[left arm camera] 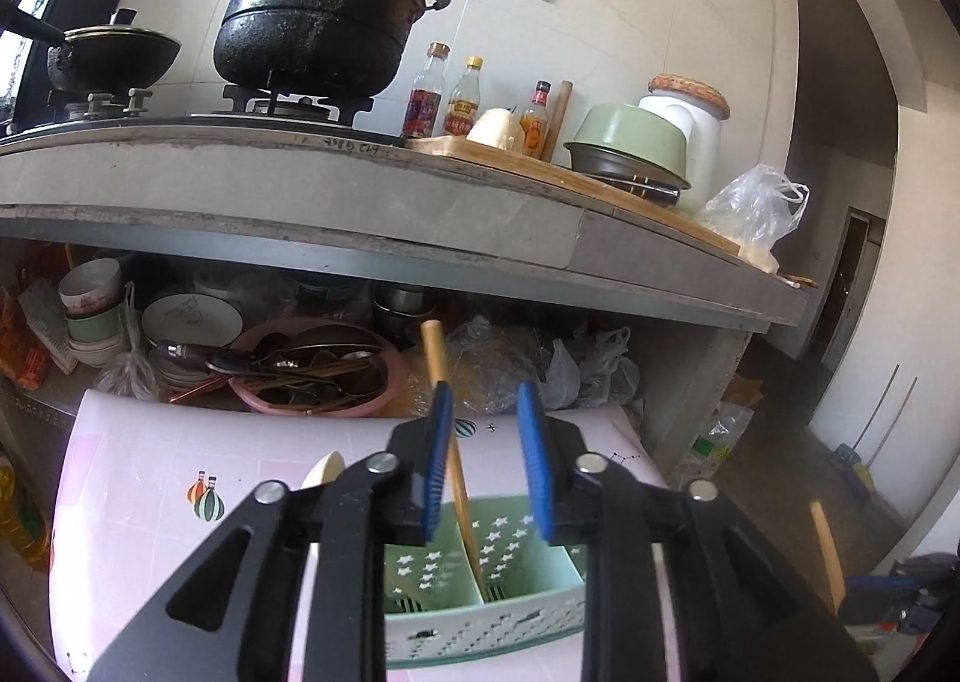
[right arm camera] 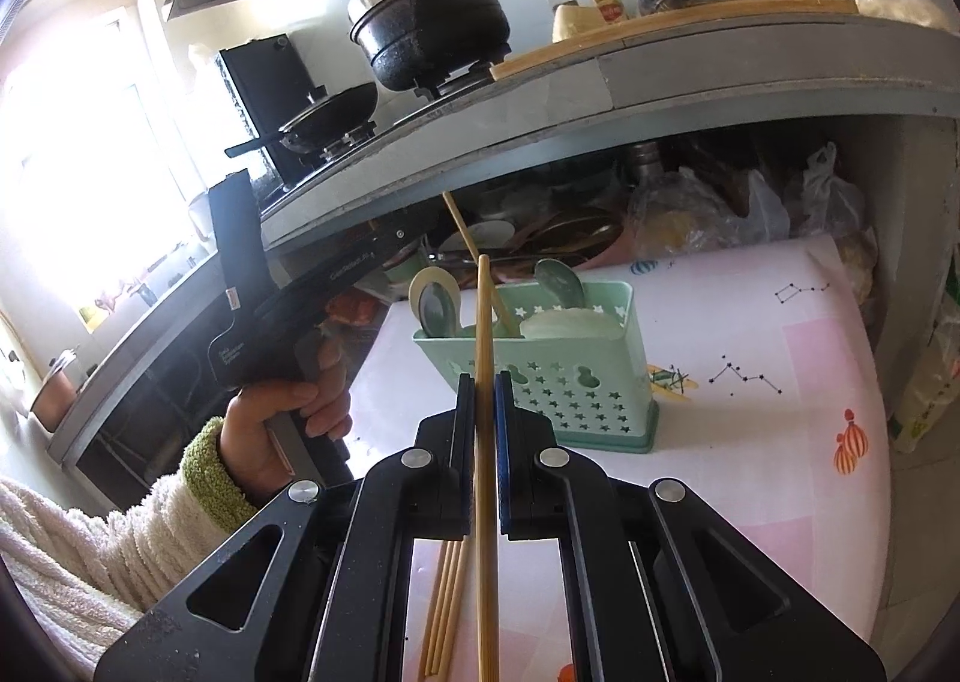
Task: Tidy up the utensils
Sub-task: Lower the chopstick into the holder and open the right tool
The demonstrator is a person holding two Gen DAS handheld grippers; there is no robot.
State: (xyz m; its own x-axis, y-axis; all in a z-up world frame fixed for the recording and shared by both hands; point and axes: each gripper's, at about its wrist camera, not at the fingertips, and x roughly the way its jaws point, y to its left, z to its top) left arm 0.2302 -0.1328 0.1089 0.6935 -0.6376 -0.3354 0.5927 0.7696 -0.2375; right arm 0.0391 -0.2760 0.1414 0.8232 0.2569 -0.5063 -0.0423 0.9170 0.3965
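Note:
In the left wrist view my left gripper (left arm camera: 485, 395) stands open just above a mint-green utensil holder (left arm camera: 480, 631). A wooden chopstick (left arm camera: 436, 352) stands in the holder and leans along the left blue pad (left arm camera: 438, 460); the right pad is clear of it. In the right wrist view my right gripper (right arm camera: 485, 379) is shut on another wooden chopstick (right arm camera: 483, 310), held upright in front of the holder (right arm camera: 600, 400). Spoons (right arm camera: 438, 304) and the leaning chopstick (right arm camera: 463, 235) stick out of the holder. Several loose chopsticks (right arm camera: 445, 610) lie on the table under the right gripper.
The holder sits on a pink patterned tabletop (right arm camera: 750, 442). A grey counter edge (left arm camera: 360, 190) overhangs close above, with a black pot (left arm camera: 318, 21) and bottles on it. A pink basin (left arm camera: 384, 382) of utensils and bowls sits beneath. A sleeved hand (right arm camera: 282, 412) holds the left gripper's handle.

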